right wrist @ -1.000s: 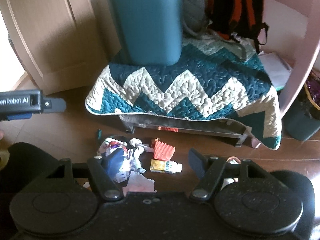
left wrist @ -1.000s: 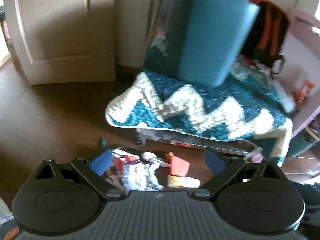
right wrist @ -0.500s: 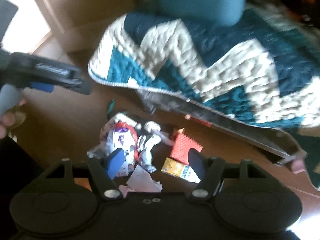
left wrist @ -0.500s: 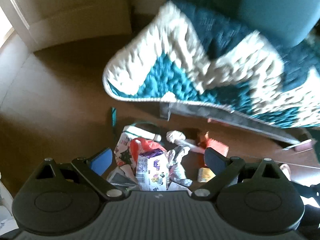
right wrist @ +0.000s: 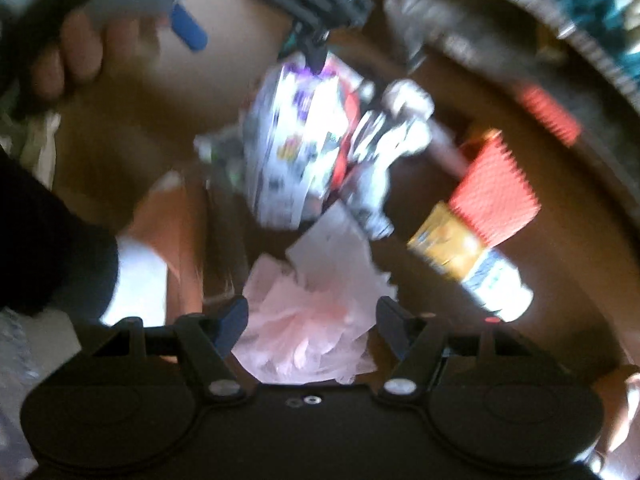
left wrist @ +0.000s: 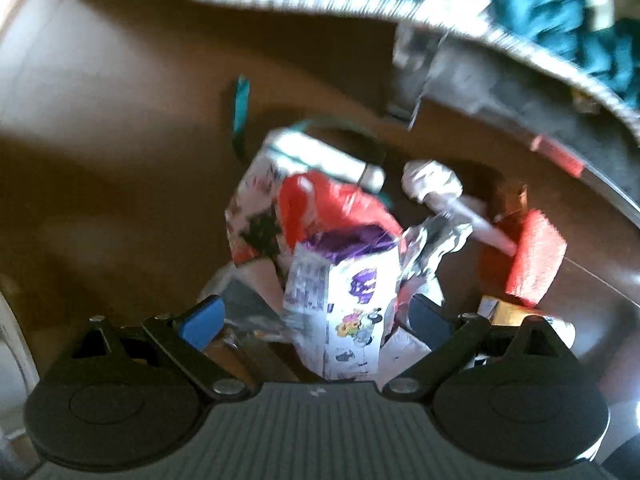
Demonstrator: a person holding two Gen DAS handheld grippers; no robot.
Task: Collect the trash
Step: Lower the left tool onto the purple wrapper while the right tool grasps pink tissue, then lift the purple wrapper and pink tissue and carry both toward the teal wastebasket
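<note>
A heap of trash lies on the brown floor. In the left wrist view my left gripper (left wrist: 316, 318) is open, its fingers on either side of a white and purple printed carton (left wrist: 344, 304), with a red wrapper (left wrist: 324, 208) and crumpled foil (left wrist: 432, 240) behind it. In the right wrist view my right gripper (right wrist: 312, 320) is open over crumpled pink paper (right wrist: 308, 328). The carton (right wrist: 288, 152), a red ridged piece (right wrist: 496, 192) and a yellow and white bottle (right wrist: 468, 260) lie beyond. The left gripper (right wrist: 316, 56) shows there above the carton.
A teal and white quilt (left wrist: 560, 12) hangs over a low metal frame (left wrist: 480, 80) just behind the heap. A teal strip (left wrist: 240, 108) lies on the floor to the left. The hand holding the left gripper (right wrist: 80, 52) is at the upper left.
Both grippers have dropped down and forward onto the trash heap. The blue bin and the quilt top have left the views. Both stay open.
</note>
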